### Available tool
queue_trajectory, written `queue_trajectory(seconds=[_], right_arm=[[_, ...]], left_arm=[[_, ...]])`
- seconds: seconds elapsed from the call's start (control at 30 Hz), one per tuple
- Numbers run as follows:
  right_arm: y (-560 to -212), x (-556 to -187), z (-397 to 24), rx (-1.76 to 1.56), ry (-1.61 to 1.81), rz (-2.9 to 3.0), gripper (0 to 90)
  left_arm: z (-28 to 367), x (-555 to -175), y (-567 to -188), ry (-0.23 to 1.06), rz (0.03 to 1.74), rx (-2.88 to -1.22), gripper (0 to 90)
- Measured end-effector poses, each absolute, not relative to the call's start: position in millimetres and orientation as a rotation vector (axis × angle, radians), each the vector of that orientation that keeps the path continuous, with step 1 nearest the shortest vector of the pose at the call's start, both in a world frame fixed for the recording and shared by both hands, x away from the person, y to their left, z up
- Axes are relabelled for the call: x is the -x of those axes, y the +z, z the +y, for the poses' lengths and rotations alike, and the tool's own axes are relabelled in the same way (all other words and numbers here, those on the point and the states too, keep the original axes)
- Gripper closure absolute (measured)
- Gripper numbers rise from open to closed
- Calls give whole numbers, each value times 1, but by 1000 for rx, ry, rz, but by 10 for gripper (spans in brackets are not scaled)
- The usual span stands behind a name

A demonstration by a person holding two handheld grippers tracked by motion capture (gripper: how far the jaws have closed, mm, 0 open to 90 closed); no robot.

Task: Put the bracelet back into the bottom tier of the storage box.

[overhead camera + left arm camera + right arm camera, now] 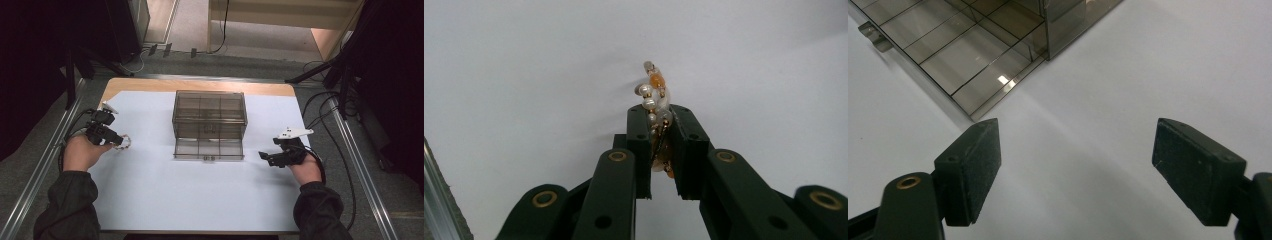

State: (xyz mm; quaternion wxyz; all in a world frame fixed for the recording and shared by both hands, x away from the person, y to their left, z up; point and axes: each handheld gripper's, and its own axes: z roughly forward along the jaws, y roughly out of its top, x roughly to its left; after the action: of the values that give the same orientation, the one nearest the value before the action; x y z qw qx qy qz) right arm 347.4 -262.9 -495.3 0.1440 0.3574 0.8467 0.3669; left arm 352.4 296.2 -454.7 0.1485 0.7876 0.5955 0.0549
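A bracelet (655,102) of white and orange beads is pinched between the jaws of my left gripper (661,120), which is shut on it. From above, that left gripper (119,141) is at the table's left with the bracelet (124,142) sticking out of its tips toward the right. A smoky transparent drawer box (209,116) stands at the table's middle, its lower drawer (208,149) pulled out toward me, with dividers and no contents visible. My right gripper (263,156) hangs open to the right of the drawer. Its two pads (973,165) stand wide apart over bare white table, the drawer's corner (973,60) ahead-left.
A white sheet (200,195) covers the wooden table. Metal rails (45,160) run along both sides of the table. Cables (325,120) trail at the right edge, and dark stands and equipment sit at the back corners.
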Motion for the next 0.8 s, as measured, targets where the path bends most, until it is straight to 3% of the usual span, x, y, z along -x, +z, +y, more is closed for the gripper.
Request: queue_trajectory(seconds=[0.8], right_arm=[[-495,-349,-260,-1009,1080,2454,208]], left_arm=[[284,-335,-424,96,1531,-2192,814]])
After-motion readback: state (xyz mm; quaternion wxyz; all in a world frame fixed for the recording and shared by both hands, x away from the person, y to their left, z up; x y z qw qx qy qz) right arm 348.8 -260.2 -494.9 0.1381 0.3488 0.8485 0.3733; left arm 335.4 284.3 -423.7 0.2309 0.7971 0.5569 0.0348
